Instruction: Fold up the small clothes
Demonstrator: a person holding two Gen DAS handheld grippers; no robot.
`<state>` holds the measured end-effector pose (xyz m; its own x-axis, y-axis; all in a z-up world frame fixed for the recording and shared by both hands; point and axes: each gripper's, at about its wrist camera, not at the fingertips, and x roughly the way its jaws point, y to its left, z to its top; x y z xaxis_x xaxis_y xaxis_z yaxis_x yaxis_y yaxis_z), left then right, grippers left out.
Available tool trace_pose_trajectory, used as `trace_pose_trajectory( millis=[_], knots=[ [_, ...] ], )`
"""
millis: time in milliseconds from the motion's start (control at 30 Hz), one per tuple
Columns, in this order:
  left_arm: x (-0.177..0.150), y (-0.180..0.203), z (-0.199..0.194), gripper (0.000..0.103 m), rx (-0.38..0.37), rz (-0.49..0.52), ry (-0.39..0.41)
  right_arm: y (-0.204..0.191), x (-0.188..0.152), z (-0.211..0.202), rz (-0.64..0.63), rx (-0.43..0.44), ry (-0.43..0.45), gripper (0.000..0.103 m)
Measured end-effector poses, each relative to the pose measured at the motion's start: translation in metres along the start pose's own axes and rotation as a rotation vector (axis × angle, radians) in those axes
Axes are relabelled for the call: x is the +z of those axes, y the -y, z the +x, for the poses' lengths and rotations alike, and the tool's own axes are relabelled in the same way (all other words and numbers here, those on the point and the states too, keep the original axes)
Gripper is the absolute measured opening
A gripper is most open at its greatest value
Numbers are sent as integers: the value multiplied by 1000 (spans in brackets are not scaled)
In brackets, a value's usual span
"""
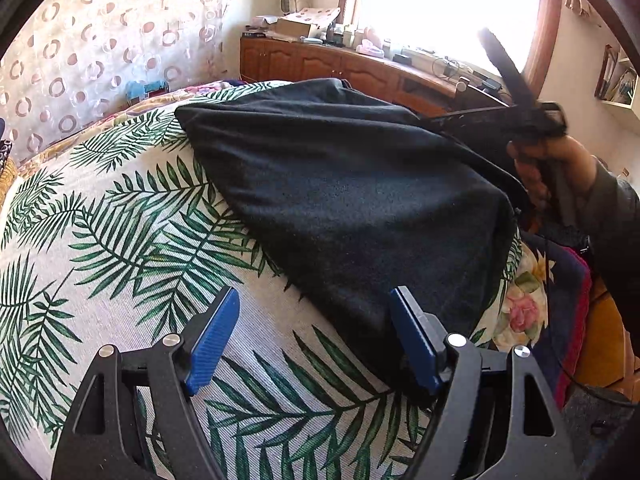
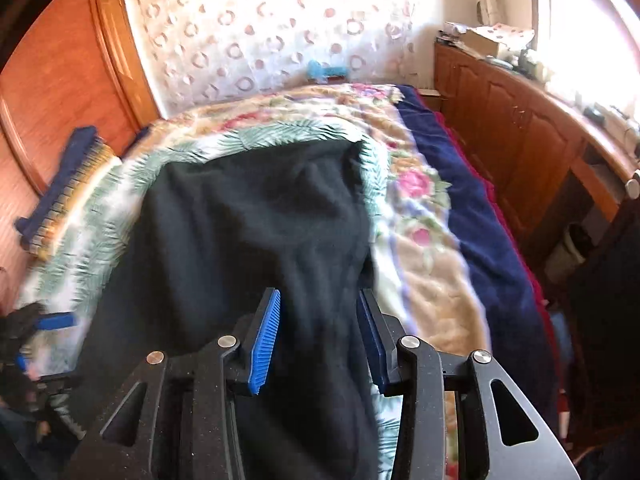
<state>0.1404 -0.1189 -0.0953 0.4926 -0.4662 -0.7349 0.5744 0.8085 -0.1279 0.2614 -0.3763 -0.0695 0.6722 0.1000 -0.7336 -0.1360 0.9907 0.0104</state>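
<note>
Dark fleece garment (image 1: 344,200) mid-frame on palm-leaf bedspread (image 1: 120,240), left gripper (image 1: 316,344) jaws wide and empty, right gripper (image 2: 320,340) jaws partly parted over the fleece, gripping nothing

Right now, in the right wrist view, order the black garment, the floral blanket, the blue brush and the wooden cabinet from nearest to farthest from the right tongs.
1. Black garment: directly under the right tongs.
2. Floral blanket: just to the right.
3. Blue brush at far left and wooden cabinet at far right: too close to call.
</note>
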Motion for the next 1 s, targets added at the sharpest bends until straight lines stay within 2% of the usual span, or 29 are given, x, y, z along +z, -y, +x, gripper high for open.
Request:
trace_pose_trajectory(
  millis=[33,200,400,633,700,833,933,1000],
  knots=[
    [0,0,0,78,-2,0,-1,4,2,4,16,-26,-13,41],
    [-1,6,-1,78,-19,14,-6,14,-12,-6,42,-17,11,41],
    [-3,12,2,78,-26,22,-17,2,-28,-42,32,50,74,41],
    [-6,17,3,78,-31,30,-30,-26,-54,-63,-25,82,103,51],
    [-8,20,2,78,-22,41,-32,-29,-60,-65,-31,110,101,53],
    [-11,24,0,77,-43,51,-32,-34,-62,-62,-61,114,84,56],
    [-14,30,-1,61,-56,68,-27,-35,-62,-62,-84,135,72,57],
    [-15,35,-1,39,-72,93,-27,-35,-65,-67,-93,152,73,59]
  ],
)
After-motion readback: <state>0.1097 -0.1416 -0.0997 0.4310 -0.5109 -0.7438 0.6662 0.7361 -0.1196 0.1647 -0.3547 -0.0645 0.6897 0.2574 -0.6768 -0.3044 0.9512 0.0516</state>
